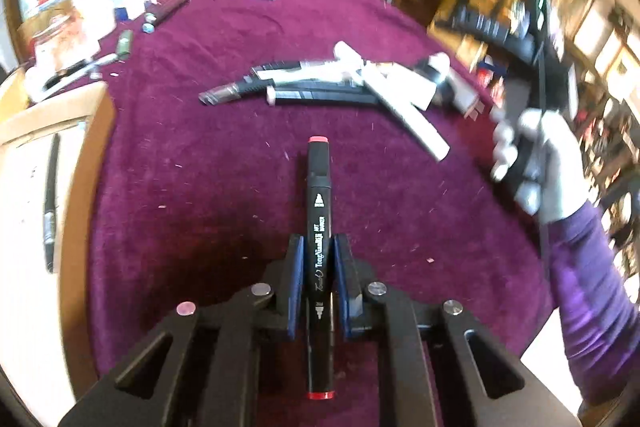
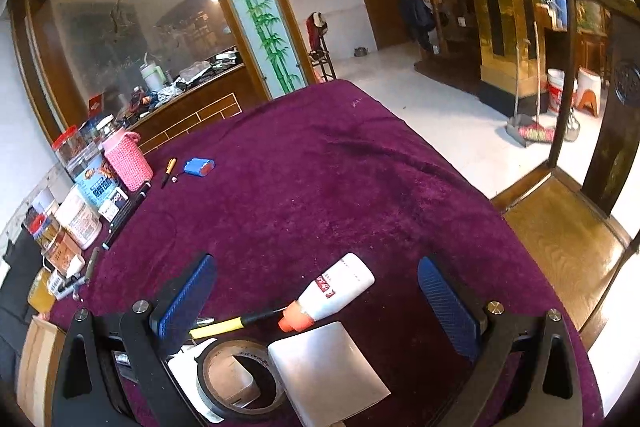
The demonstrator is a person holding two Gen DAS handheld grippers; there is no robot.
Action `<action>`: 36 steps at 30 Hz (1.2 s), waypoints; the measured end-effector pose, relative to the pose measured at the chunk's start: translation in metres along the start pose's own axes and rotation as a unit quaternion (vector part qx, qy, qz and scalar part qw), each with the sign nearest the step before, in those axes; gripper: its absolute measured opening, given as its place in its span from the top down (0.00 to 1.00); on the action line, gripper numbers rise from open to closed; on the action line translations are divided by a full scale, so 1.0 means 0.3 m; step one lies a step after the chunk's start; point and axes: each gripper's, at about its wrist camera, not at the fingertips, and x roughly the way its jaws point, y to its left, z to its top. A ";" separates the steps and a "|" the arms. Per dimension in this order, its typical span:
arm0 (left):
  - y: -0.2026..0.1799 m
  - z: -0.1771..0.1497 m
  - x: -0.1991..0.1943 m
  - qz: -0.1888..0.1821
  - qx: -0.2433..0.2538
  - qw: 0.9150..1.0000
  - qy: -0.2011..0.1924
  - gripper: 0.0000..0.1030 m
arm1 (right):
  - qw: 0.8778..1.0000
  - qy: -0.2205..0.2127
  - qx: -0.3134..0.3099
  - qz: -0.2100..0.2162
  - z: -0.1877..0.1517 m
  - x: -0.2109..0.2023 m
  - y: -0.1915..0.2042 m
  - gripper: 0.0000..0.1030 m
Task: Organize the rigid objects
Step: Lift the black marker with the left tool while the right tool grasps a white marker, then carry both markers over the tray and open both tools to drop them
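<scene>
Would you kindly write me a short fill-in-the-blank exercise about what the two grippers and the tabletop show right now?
1. The left gripper is shut on a black ____.
2. The marker has end caps coloured ____.
3. The right gripper has its jaws ____.
4. The white bottle has a cap coloured ____.

Missing words: marker; red; open; orange.

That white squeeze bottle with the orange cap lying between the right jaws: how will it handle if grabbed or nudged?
The white squeeze bottle with the orange cap lies on its side on the purple velvet cloth, so a nudge would probably roll it, though the pile may damp that. Its round, smooth-looking plastic body could slip or squash slightly under a grip. It is probably light for its size; how full it is cannot be told.
</scene>
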 end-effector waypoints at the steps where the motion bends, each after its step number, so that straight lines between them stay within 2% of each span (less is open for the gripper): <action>1: 0.006 -0.003 -0.032 -0.007 -0.006 1.000 -0.014 0.86 | 1.000 -0.005 -0.007 0.003 -0.001 -0.006 0.009 0.01; 3: 0.020 -0.014 -0.105 -0.026 -0.015 0.999 -0.041 0.86 | 1.000 -0.008 -0.020 0.015 0.000 -0.024 0.037 0.01; 7: 0.055 -0.025 -0.197 -0.030 -0.016 0.996 -0.078 0.86 | 0.995 0.020 -0.057 0.084 -0.033 -0.099 0.136 0.01; 9: 0.067 -0.041 -0.222 -0.039 -0.022 0.995 -0.087 0.86 | 0.986 0.053 -0.103 0.123 -0.076 -0.124 0.214 0.06; 10: 0.072 -0.050 -0.228 -0.043 -0.028 0.995 -0.089 0.86 | 0.981 0.067 -0.128 0.131 -0.099 -0.129 0.250 0.13; 11: 0.082 -0.056 -0.228 -0.047 -0.033 0.994 -0.090 0.86 | 0.976 0.080 -0.155 0.132 -0.126 -0.130 0.287 0.18; 13: 0.107 -0.074 -0.225 -0.055 -0.046 0.993 -0.089 0.86 | 0.966 0.108 -0.194 0.131 -0.173 -0.113 0.341 0.43; 14: 0.123 -0.081 -0.222 -0.060 -0.053 0.993 -0.089 0.86 | 0.962 0.121 -0.212 0.126 -0.196 -0.095 0.368 0.50; 19: 0.170 -0.109 -0.242 -0.065 -0.069 0.991 -0.095 0.86 | 0.950 0.139 -0.266 0.083 -0.240 -0.022 0.434 0.53; 21: 0.185 -0.117 -0.260 -0.065 -0.075 0.990 -0.100 0.86 | 0.947 0.148 -0.276 0.072 -0.250 0.008 0.445 0.62; 23: 0.193 -0.119 -0.269 -0.064 -0.078 0.989 -0.103 0.86 | 0.948 0.156 -0.268 0.075 -0.247 0.030 0.452 0.82; 24: 0.202 -0.123 -0.276 -0.064 -0.081 0.989 -0.106 0.86 | 0.949 0.160 -0.261 0.077 -0.243 0.031 0.450 0.84; 28: 0.226 -0.136 -0.284 -0.065 -0.091 0.988 -0.109 0.86 | 0.960 0.150 -0.220 0.088 -0.218 -0.017 0.412 0.85; 32: 0.262 -0.143 -0.297 -0.072 -0.108 0.985 -0.113 0.86 | 0.970 0.140 -0.158 0.116 -0.180 -0.099 0.347 0.85; 36: 0.364 -0.142 -0.327 -0.079 -0.146 0.979 -0.120 0.86 | 0.969 0.134 -0.113 0.172 -0.143 -0.185 0.327 0.85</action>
